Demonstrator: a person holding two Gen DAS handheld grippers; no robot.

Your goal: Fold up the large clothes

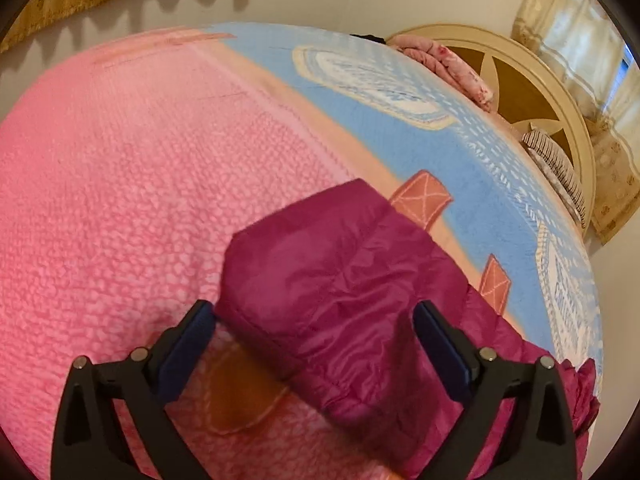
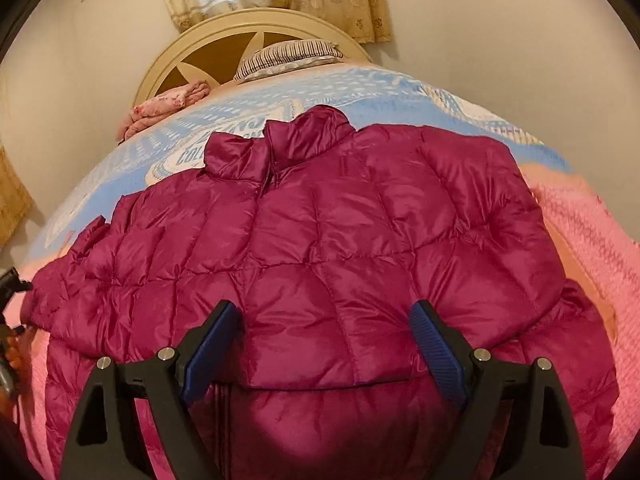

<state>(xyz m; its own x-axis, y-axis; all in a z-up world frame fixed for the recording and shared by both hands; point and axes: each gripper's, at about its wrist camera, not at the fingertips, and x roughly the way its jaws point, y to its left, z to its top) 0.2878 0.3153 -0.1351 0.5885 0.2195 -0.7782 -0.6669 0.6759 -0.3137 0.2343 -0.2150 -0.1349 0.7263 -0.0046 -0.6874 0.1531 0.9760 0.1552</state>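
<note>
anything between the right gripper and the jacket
Nothing visible. The right gripper, jaws open, sits right over the magenta puffer jacket spread on the bed, with only quilted fabric showing between its pads.

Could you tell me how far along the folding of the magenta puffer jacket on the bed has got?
Early stage. Done: one fold shows, a panel of the jacket lying doubled over the zipped lower part. In hand: nothing gripped; the right gripper stands open over the fold, the left gripper open around a sleeve. Left: both sleeves and the collar still spread out.
</note>
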